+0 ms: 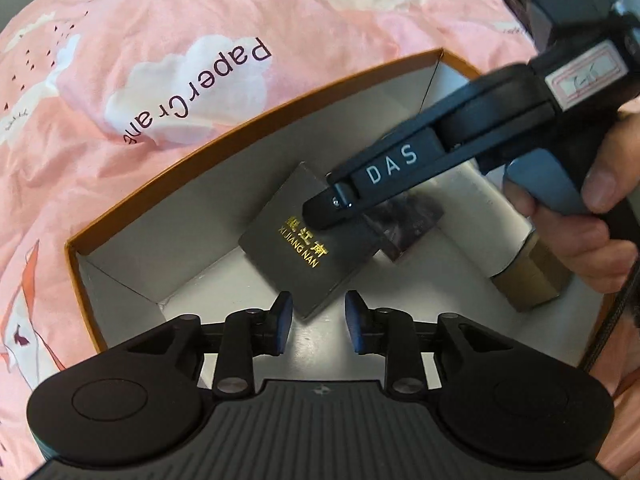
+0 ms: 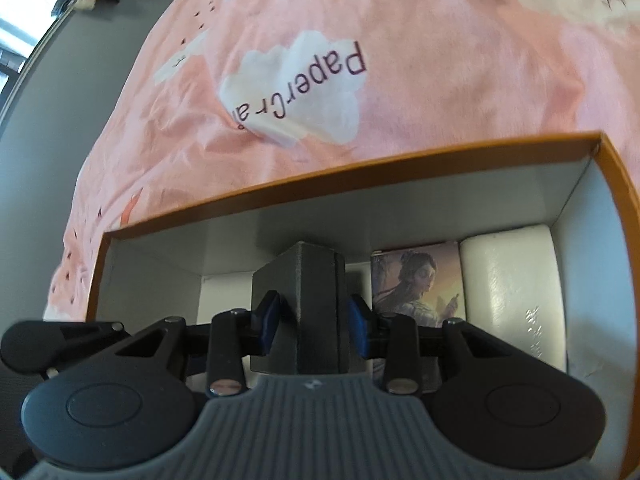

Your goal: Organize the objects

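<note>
A black box [image 1: 296,240] with gold lettering stands tilted inside an orange-rimmed carton [image 1: 200,200] with white walls. My right gripper [image 1: 328,210] reaches in from the upper right, held by a person's hand [image 1: 600,216]. In the right wrist view my right gripper [image 2: 314,320] is shut on the black box [image 2: 316,296], blue pads pressed on two of its sides. My left gripper [image 1: 318,318] hovers at the box's near corner. The corner lies between its pads with gaps on both sides, so it is open.
Within the carton [image 2: 360,172] a picture box showing a painted woman [image 2: 418,284] stands beside a white bottle [image 2: 512,288]; the bottle's gold cap [image 1: 532,280] shows in the left wrist view. A pink printed bedsheet [image 1: 200,20] surrounds the carton. A grey wall [image 2: 48,120] lies far left.
</note>
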